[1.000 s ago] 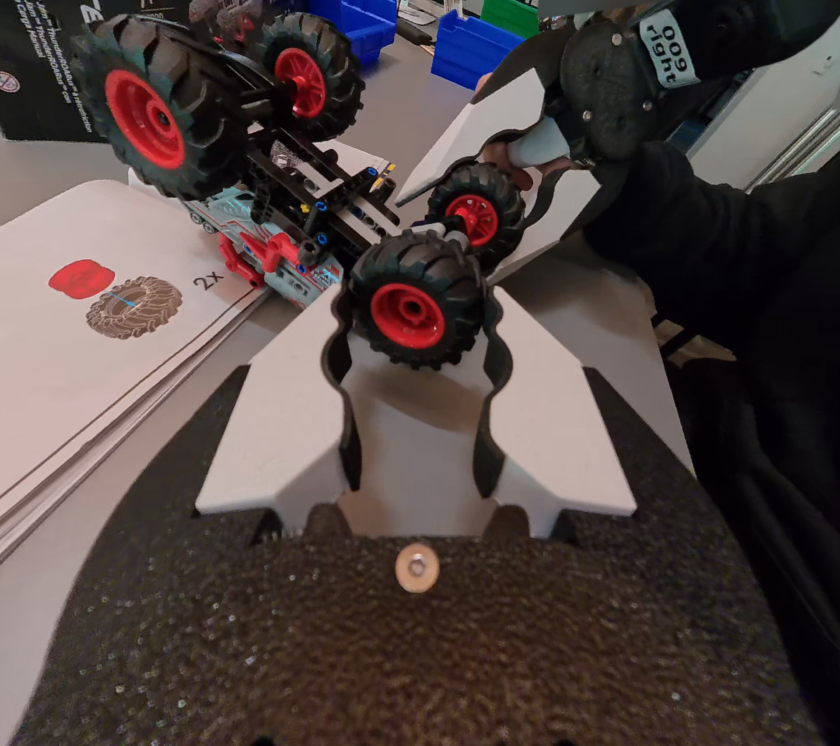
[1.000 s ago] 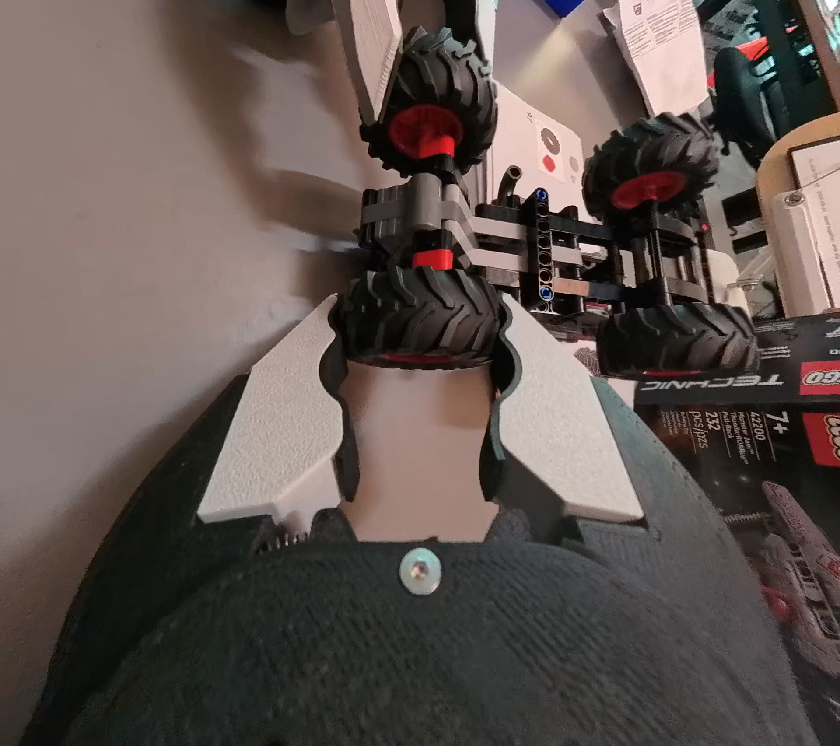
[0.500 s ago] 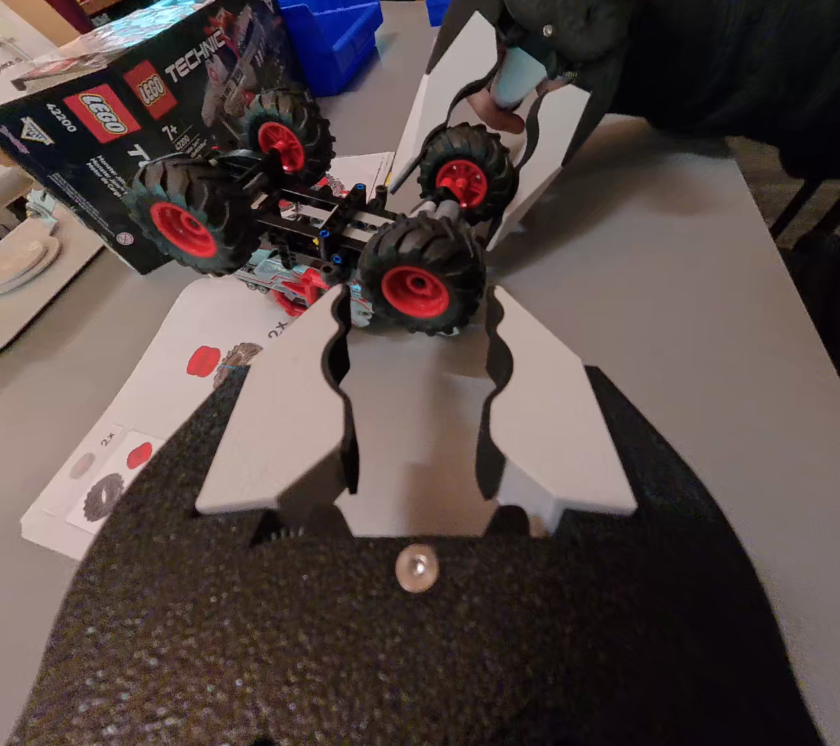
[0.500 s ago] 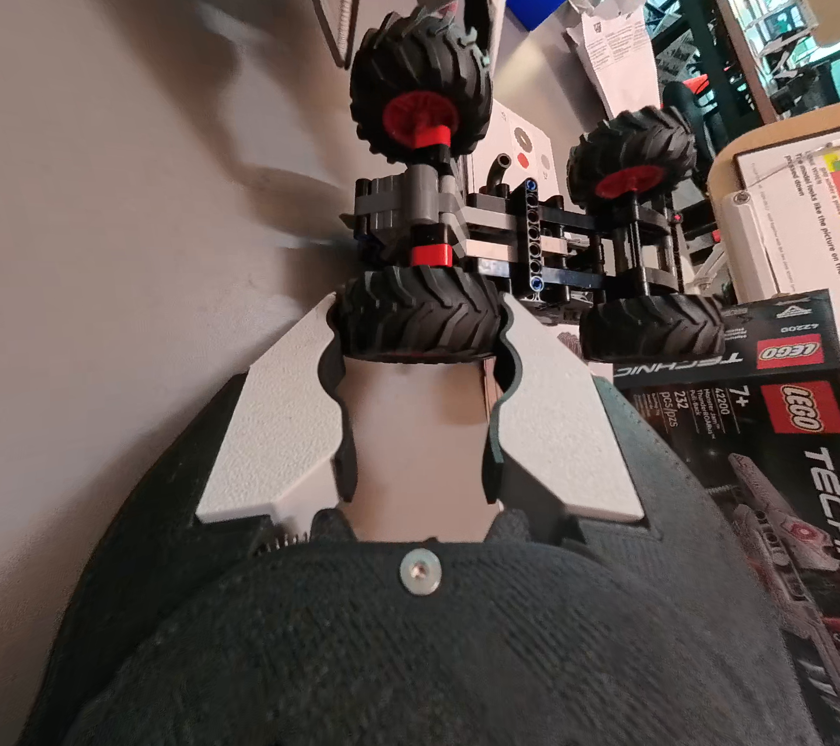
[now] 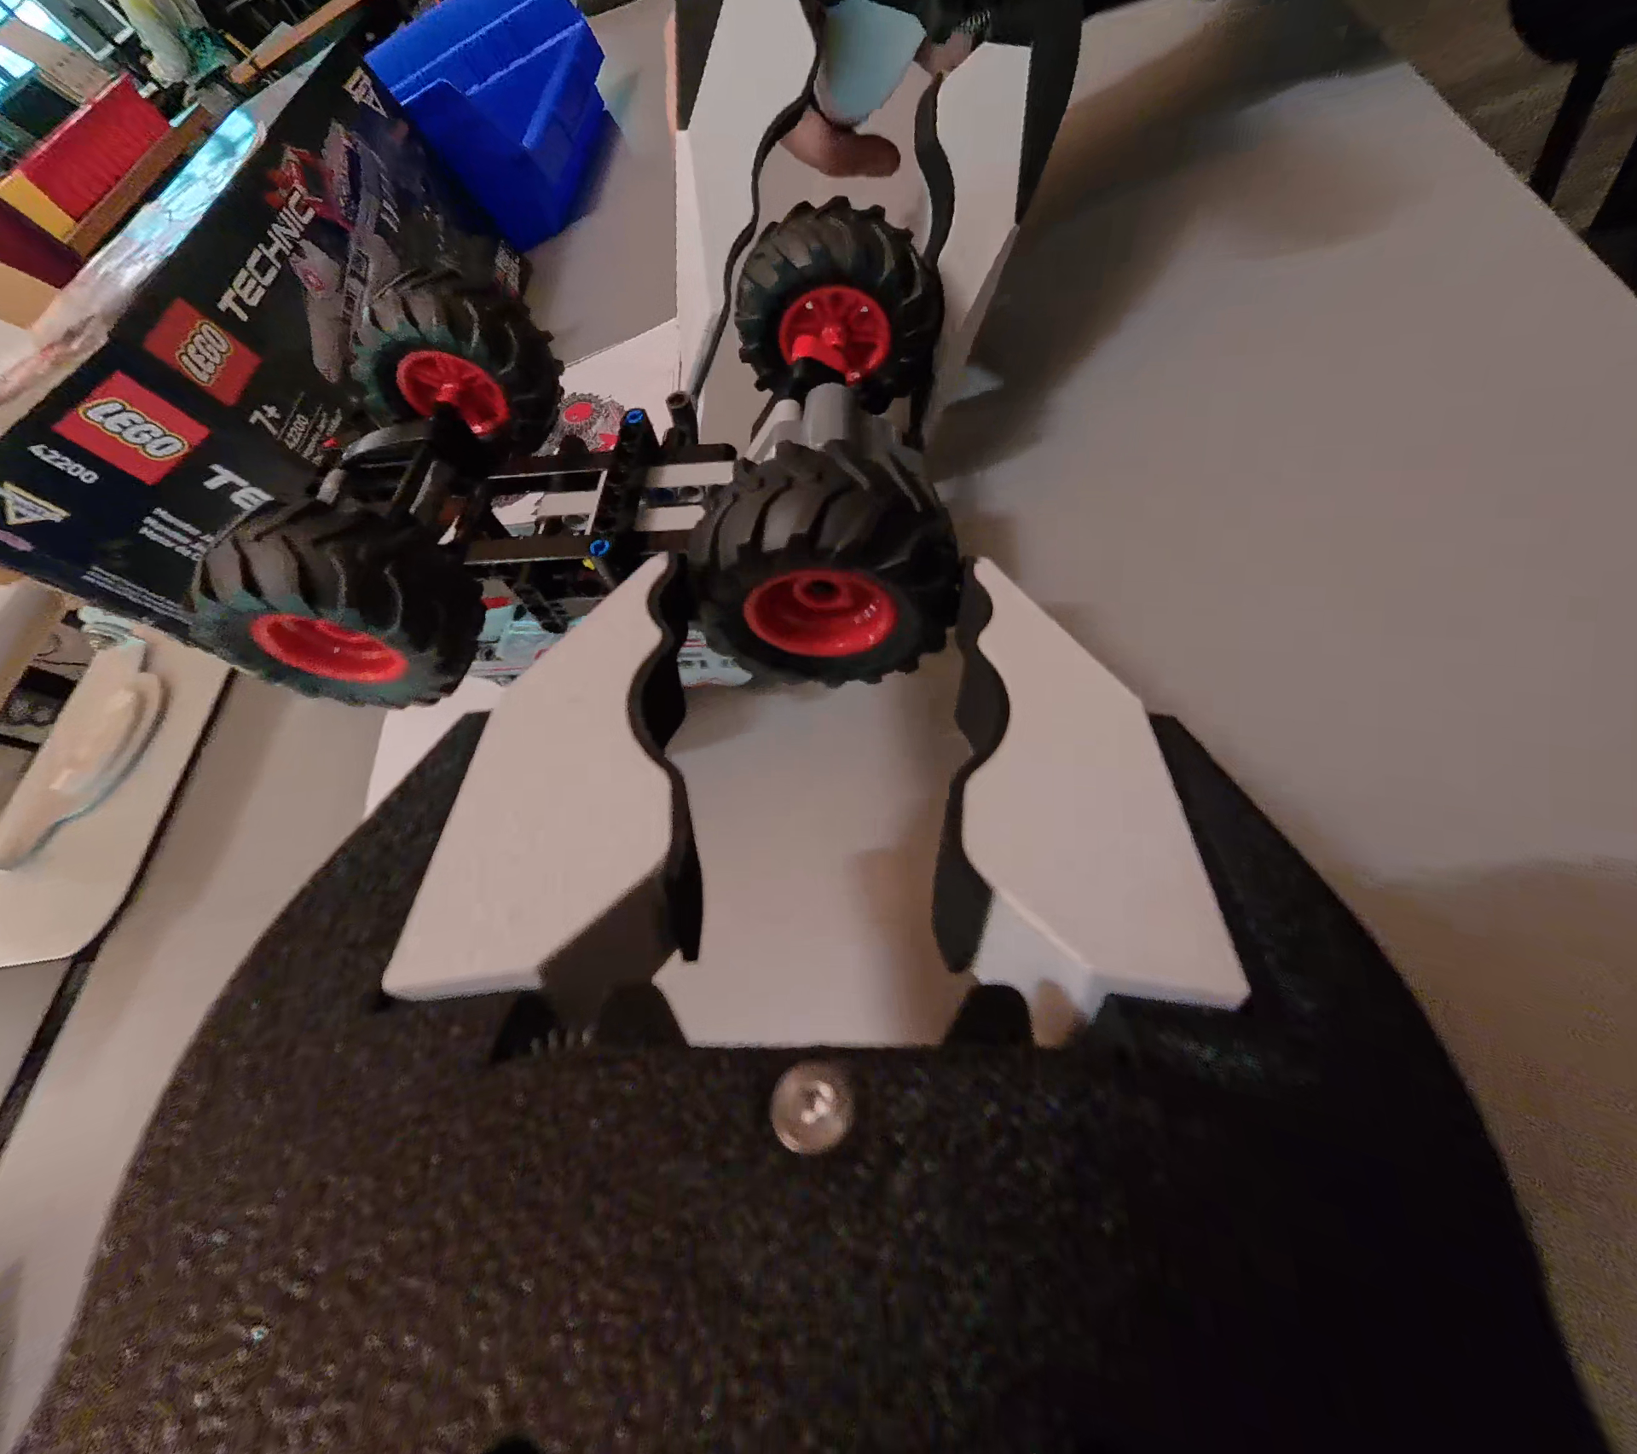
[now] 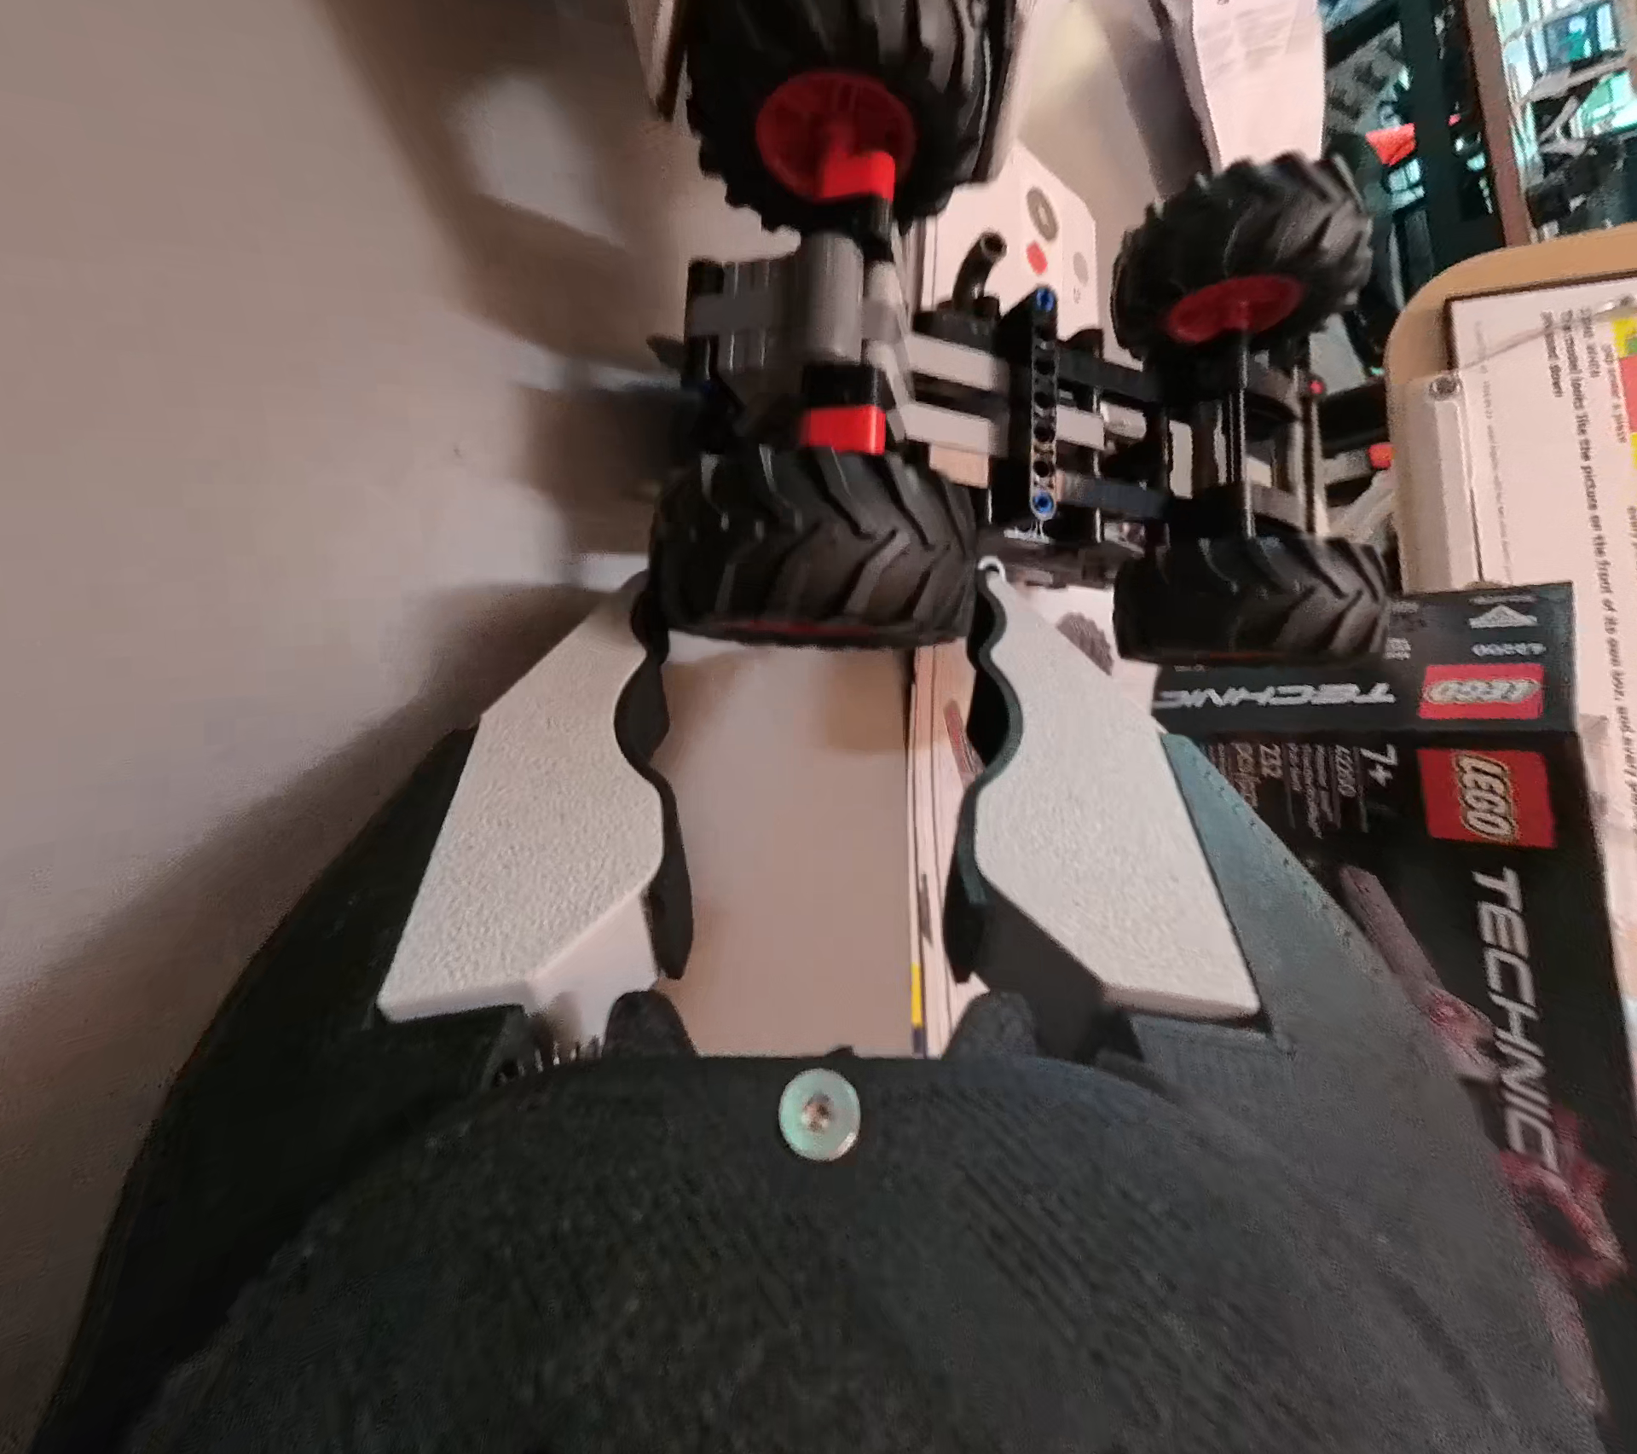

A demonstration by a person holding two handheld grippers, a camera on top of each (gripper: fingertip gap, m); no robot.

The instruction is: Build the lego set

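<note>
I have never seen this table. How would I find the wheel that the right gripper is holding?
Start at the dark toy box; in front of it sits the toy truck frame with four black wheels with red hubs. Two wheels share the axle farthest from the box. The right gripper clamps one wheel, at the end opposite the left gripper.

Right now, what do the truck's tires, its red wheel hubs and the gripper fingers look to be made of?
Tires: likely soft rubber, matte black with deep chevron tread. Red wheel hubs: hard moulded plastic with a glossy sheen. Left gripper fingers: apparently rigid printed plastic, matte grainy white, with wavy black inner pads, perhaps rubber.
</note>
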